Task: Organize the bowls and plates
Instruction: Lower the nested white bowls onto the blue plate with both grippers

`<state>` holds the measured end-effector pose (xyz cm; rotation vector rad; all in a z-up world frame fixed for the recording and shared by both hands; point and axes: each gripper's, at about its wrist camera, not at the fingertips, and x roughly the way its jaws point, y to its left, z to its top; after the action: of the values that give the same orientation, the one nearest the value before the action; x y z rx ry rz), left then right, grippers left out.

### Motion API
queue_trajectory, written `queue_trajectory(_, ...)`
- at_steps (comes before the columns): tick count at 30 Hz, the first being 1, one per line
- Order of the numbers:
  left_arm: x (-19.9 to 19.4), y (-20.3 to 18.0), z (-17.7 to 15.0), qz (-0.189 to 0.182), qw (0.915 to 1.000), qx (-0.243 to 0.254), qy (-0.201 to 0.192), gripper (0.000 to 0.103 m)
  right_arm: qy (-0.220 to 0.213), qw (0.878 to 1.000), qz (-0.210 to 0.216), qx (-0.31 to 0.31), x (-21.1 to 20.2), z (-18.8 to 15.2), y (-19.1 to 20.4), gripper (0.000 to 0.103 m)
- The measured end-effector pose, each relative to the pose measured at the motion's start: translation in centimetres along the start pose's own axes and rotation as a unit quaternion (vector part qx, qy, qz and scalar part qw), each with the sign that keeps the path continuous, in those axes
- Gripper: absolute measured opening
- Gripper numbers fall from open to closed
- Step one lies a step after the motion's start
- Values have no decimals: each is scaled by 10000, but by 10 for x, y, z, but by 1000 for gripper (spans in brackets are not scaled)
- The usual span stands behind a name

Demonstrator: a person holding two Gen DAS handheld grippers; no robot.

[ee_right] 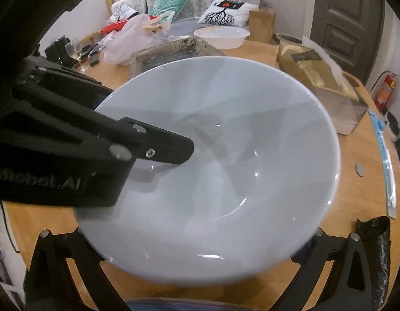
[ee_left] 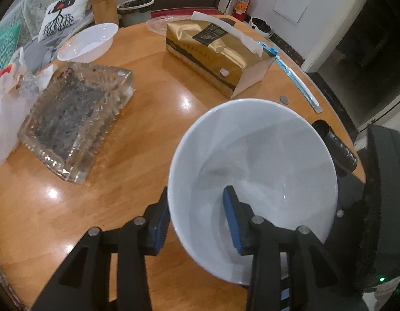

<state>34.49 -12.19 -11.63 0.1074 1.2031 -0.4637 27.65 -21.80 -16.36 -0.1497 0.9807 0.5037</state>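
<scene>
A large white bowl (ee_left: 254,171) is held tilted above the wooden table (ee_left: 137,134). My left gripper (ee_left: 197,223) is shut on its near rim, one blue-padded finger outside and one inside. In the right wrist view the same bowl (ee_right: 226,181) fills the frame, with my left gripper's finger (ee_right: 171,147) reaching in from the left. My right gripper (ee_right: 200,256) is open, its fingers spread wide to either side beneath the bowl, their tips hidden by it. A second white bowl (ee_left: 88,42) sits at the table's far left edge.
A glass rectangular tray (ee_left: 78,119) lies left of centre. A gold tissue box (ee_left: 218,57) stands behind the bowl. A blue toothbrush pack (ee_left: 290,72), a coin (ee_left: 284,100) and a black roll (ee_left: 334,145) lie near the right edge. Plastic bags (ee_left: 8,98) lie at far left.
</scene>
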Motion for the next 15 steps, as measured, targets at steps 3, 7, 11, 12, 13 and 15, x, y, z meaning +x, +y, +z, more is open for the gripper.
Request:
queue_trajectory(3, 3, 4, 1, -132, 9999, -72, -11, 37, 111, 9998, 131, 87, 7, 3, -3, 102)
queue_trajectory(7, 2, 7, 0, -173, 9998, -79, -48, 37, 96, 9999, 107, 96, 9, 4, -1, 101)
queue_trajectory(11, -6, 11, -6, -339, 9991, -177, -163, 37, -147, 9999, -31, -48, -1, 2, 7, 100)
queue_trajectory(12, -12, 12, -7, -376, 9988, -195, -234, 37, -244, 9997, -40, -53, -5, 1, 8, 100)
queue_trajectory(13, -15, 11, -8, -374, 9988, -186, -254, 37, -307, 9995, -46, -59, -8, 2, 9, 100)
queue_trajectory(15, -22, 9, -9, -327, 9989, -159, -283, 37, -360, 9993, -42, -65, -14, 2, 13, 100)
